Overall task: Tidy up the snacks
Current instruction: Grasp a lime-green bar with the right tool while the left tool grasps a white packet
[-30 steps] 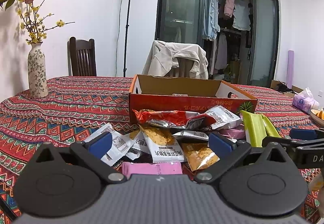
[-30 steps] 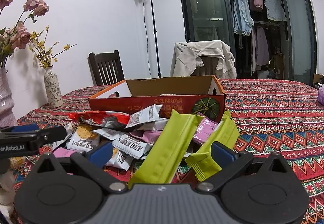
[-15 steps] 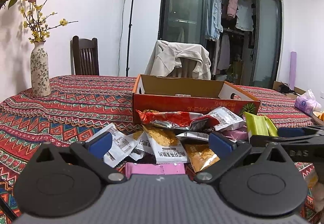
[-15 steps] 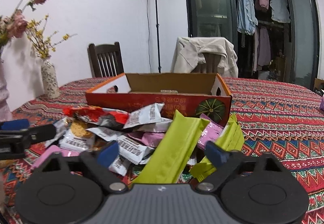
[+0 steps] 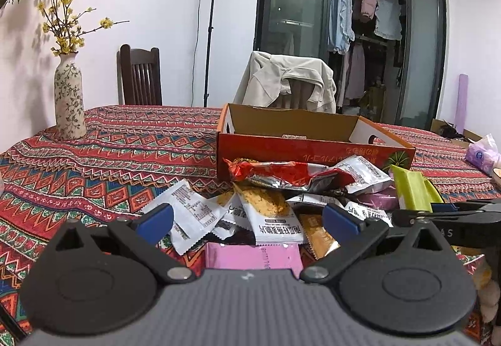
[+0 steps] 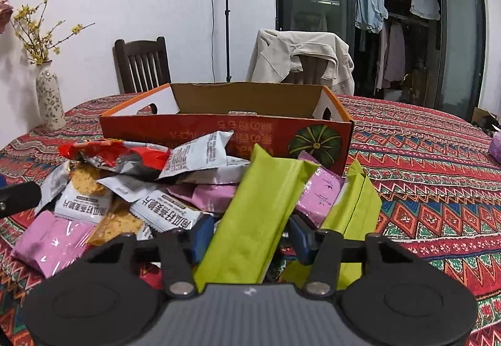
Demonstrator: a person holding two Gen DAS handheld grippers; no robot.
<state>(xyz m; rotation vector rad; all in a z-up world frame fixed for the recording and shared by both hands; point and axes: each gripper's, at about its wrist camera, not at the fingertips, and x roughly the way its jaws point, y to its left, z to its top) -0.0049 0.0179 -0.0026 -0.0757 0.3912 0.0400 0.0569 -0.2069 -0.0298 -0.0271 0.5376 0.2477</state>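
The tablecloth [image 6: 422, 158] was woven cloth, matt, with a zigzag pattern. The box [image 6: 200, 130] was cardboard: printed, faintly glossy outside, raw brown and matt inside. The lime-green packet [image 6: 250, 214] looked like smooth plastic film with a satin sheen; the pink packets [image 6: 53, 239] were glossy film, and the red wrapper [image 6: 103, 152] showed a crinkled, metallic foil lining. The vase [image 5: 69, 99] was glazed ceramic. The far chair [image 5: 141, 77] was dark wood; the jacket [image 5: 281, 80] was soft matt cloth.
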